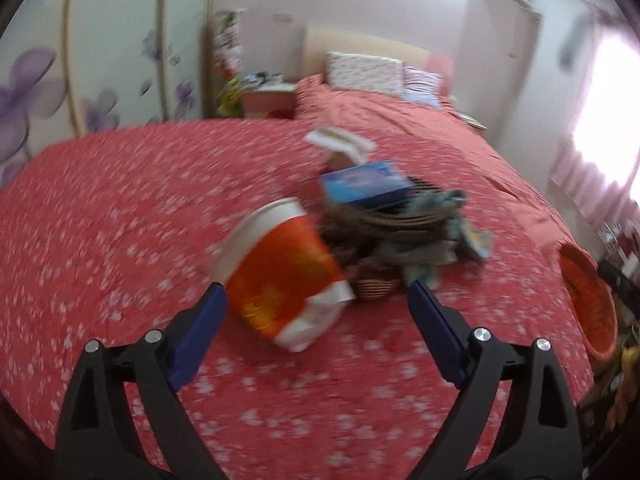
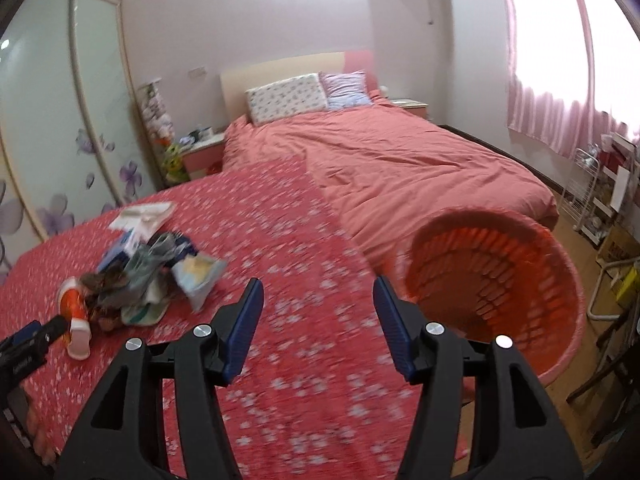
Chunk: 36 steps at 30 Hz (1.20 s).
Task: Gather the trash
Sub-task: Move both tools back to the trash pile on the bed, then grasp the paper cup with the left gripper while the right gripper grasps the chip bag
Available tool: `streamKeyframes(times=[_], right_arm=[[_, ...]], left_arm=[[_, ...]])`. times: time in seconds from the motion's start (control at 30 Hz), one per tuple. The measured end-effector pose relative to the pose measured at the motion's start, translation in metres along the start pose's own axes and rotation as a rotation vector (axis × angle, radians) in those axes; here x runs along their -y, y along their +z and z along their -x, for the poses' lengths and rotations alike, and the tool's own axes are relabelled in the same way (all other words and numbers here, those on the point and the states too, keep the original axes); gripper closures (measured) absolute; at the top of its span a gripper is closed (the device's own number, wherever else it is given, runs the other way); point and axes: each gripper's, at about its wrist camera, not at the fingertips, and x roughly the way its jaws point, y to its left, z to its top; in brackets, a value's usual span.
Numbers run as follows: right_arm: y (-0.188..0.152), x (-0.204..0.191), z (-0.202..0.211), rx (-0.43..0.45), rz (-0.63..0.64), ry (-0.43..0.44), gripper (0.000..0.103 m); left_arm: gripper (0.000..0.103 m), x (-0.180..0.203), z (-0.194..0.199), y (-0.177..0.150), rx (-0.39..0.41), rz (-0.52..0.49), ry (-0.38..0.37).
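The round orange plastic laundry basket [image 2: 496, 280] at four o'clock looks empty, so collecting has barely begun. The trash heap [image 2: 160, 268] lies at nine o'clock on the red floral bedspread [image 2: 304, 240]. The left gripper [image 1: 316, 292] gapes beside the orange paper cup [image 1: 280, 276], not gripping; the right gripper [image 2: 318, 284] is apart, empty.

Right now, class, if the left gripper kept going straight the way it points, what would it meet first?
The left gripper would most likely meet the orange cup lying on its side between its open jaws; depth is blurred, so contact is uncertain.
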Motion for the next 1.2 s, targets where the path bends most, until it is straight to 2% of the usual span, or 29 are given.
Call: streamKeyframes(times=[0.1, 0.27, 0.43, 0.57, 0.7, 1.2], right_arm=[[-0.007, -0.015, -0.005, -0.015, 0.028, 0.009, 0.046], [-0.014, -0.035, -0.014, -0.032, 0.058, 0.016, 0.046], [-0.019, -0.048, -0.022, -0.055, 0.075, 0.03, 0.046], [-0.024, -0.063, -0.03, -0.07, 0.105, 0.043, 0.046], [-0.024, -0.074, -0.037, -0.08, 0.128, 0.055, 0.046], [0.001, -0.096, -0.089, -0.156, 0.068, 0.136, 0.046]], left_arm=[[0.012, -0.014, -0.011, -0.002, -0.027, 0.049, 0.006], [0.011, -0.018, -0.029, 0.001, -0.046, 0.081, 0.041], [0.012, -0.028, -0.049, 0.002, -0.098, 0.129, 0.045], [0.02, -0.037, -0.058, 0.001, -0.13, 0.157, 0.035], [0.025, -0.05, -0.06, 0.005, -0.123, 0.167, 0.022], [0.027, -0.074, -0.066, 0.017, -0.108, 0.134, 0.052]])
